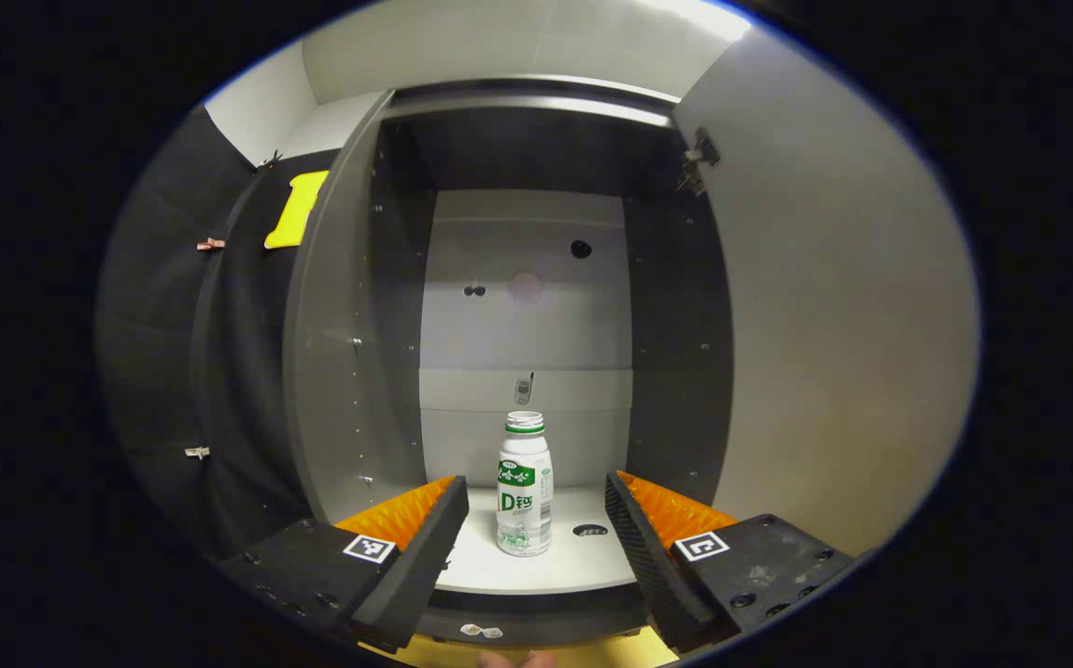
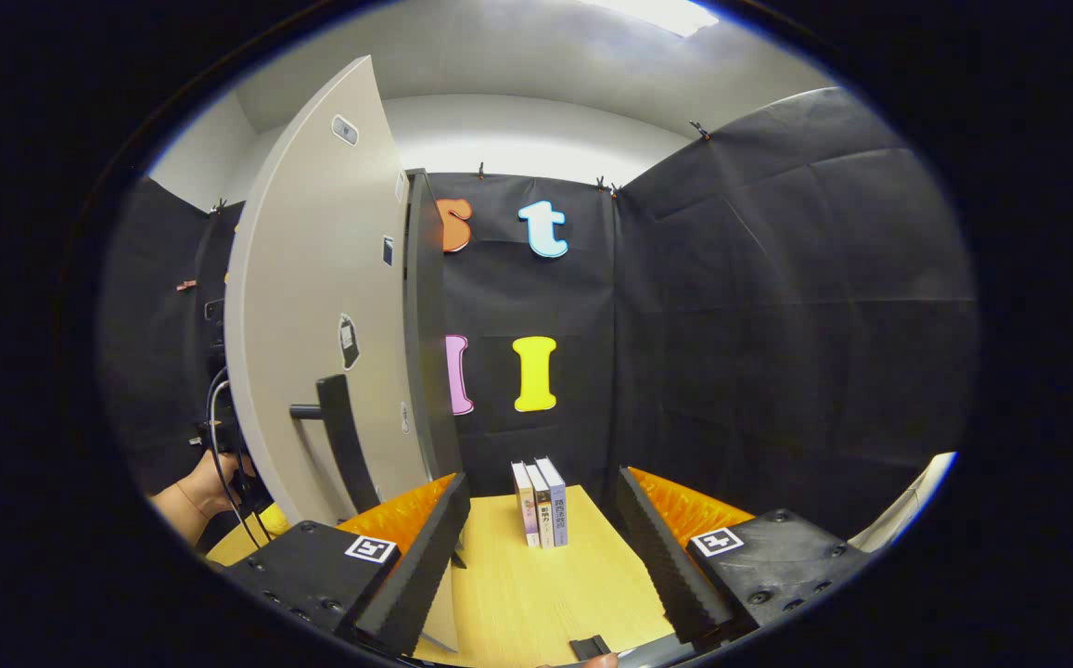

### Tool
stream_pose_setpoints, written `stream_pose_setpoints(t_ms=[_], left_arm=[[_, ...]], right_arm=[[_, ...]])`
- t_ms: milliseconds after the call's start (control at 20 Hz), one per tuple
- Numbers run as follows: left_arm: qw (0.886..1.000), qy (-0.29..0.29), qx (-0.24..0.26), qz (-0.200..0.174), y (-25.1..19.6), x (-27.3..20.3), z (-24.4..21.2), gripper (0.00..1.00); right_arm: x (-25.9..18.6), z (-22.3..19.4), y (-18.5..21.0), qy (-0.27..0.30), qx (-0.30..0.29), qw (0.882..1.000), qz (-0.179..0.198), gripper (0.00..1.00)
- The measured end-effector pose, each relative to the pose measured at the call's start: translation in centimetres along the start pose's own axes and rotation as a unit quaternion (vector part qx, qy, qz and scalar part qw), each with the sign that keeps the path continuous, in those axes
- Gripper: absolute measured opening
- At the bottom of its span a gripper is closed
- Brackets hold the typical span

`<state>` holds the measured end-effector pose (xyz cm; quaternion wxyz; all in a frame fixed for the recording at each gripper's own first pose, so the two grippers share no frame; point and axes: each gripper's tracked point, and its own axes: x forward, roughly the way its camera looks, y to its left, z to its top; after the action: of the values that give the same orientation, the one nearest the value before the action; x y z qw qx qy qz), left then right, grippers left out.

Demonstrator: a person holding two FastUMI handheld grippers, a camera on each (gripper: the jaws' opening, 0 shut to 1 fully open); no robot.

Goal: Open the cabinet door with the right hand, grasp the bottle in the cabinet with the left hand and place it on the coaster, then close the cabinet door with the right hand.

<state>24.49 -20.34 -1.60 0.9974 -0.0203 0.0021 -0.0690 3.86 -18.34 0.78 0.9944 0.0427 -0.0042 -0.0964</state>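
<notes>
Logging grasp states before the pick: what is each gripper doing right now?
Left gripper: open, holding nothing, fingers either side of the bottle in the cabinet.
Right gripper: open, empty, beside the cabinet door.

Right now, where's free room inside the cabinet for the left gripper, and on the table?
Cabinet shelf: bare on both sides of the bottle, out to the side walls; the left gripper is open and lined up on it. Table: bare wood in front of the books. Tight spot: the open door and its handle on the left.
</notes>
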Motion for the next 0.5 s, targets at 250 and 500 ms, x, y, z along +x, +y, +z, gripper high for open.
stream_pose_setpoints(t_ms=[250, 500], left_arm=[[1.000, 0.008, 0.006, 0.008, -0.3, 5.8, -2.0, 0.95], [0.999, 0.019, 0.022, 0.029, 0.2, 10.5, -3.8, 0.93]], right_arm=[[1.7, -0.4, -0.9, 0.007, -0.003, 1.000, -0.009, 0.99], [3.5, -0.9, -1.8, 0.012, -0.010, 1.000, -0.018, 0.99]])
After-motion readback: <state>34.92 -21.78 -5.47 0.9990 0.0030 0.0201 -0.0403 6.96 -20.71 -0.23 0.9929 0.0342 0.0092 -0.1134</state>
